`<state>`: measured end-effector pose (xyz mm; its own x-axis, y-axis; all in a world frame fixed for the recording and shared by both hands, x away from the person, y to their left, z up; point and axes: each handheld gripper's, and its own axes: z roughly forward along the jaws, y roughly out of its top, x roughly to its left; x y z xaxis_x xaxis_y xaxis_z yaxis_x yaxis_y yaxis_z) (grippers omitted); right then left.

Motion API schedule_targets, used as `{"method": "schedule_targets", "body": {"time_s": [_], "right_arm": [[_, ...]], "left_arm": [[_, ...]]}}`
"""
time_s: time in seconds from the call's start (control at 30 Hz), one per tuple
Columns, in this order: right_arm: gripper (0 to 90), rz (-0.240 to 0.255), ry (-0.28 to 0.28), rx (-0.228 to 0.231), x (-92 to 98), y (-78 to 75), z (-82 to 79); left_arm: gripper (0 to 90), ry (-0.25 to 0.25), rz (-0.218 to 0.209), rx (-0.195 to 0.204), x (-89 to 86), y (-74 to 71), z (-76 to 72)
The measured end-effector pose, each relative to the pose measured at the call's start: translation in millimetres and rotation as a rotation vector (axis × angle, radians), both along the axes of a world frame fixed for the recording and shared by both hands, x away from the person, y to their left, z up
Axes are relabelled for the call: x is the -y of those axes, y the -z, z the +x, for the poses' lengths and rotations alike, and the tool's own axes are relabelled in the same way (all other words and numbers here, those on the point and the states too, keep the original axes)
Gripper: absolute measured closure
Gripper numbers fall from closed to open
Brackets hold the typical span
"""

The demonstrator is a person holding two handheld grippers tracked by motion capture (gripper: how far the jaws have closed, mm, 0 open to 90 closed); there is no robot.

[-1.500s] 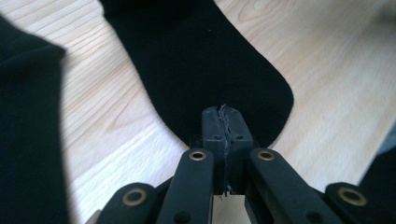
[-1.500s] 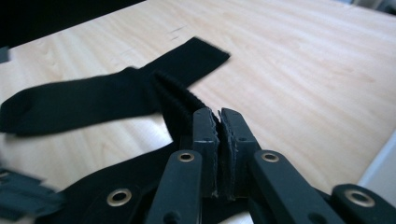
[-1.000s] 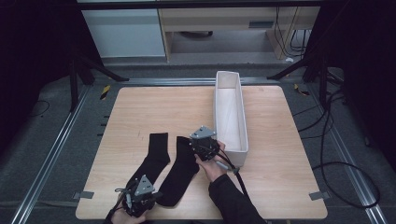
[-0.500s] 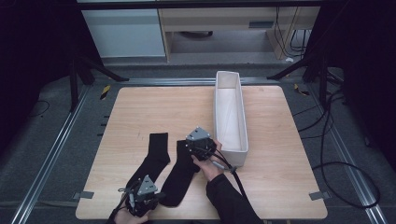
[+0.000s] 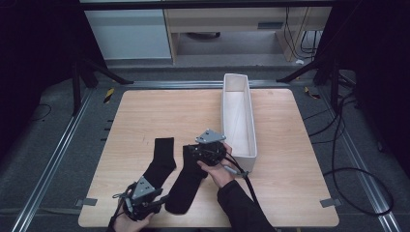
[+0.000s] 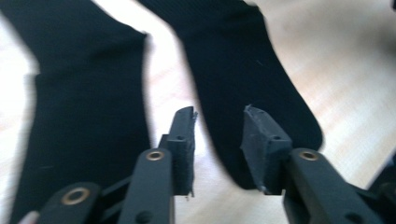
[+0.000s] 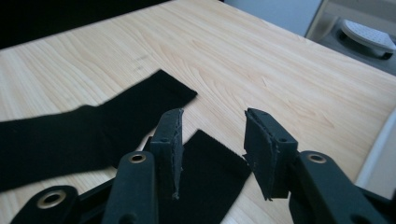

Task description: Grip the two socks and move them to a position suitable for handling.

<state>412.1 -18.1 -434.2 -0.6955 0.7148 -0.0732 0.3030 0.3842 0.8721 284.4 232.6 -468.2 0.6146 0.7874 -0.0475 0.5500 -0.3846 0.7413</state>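
Two black socks lie side by side on the wooden table (image 5: 290, 145). In the high view the left sock (image 5: 160, 164) and the right sock (image 5: 187, 181) both run from near left to far right. My left gripper (image 5: 161, 200) sits at the right sock's toe near the front edge. In the left gripper view its jaws (image 6: 218, 116) have just been opening and stand apart over that toe (image 6: 243, 65), not pressing it. My right gripper (image 5: 194, 151) is at the same sock's cuff. Its jaws (image 7: 214, 114) have also just been opening, above the cuff (image 7: 210, 182), with nothing gripped.
A long white bin (image 5: 238, 113) stands on the table's right half, just right of my right hand; its wall (image 7: 380, 140) shows in the right gripper view. Bare wood lies beyond the socks. A cable trails from the right gripper toward the front edge.
Both grippers' jaws have gone from shut to apart, letting go of the right sock's toe and cuff. The sock lies flat and the hands have hardly shifted.
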Motion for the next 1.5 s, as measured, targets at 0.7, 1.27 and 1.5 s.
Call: {"method": "schedule_targets", "body": {"time_s": [0.7,1.27,1.5], "right_arm": [[37.1,0.084,-0.020,-0.015,-46.9,-41.5,45.6],[38.2,0.034,-0.046,-0.063,-85.5,-10.6,89.0],[41.1,0.018,-0.081,-0.092,-96.2,3.2,96.0]], "left_arm": [[44.8,-0.326,-0.049,0.019,-96.6,2.4,25.3],[44.5,-0.293,-0.022,-0.007,-90.3,10.6,27.2],[45.4,-0.260,0.008,-0.028,-84.7,12.0,24.3]]}}
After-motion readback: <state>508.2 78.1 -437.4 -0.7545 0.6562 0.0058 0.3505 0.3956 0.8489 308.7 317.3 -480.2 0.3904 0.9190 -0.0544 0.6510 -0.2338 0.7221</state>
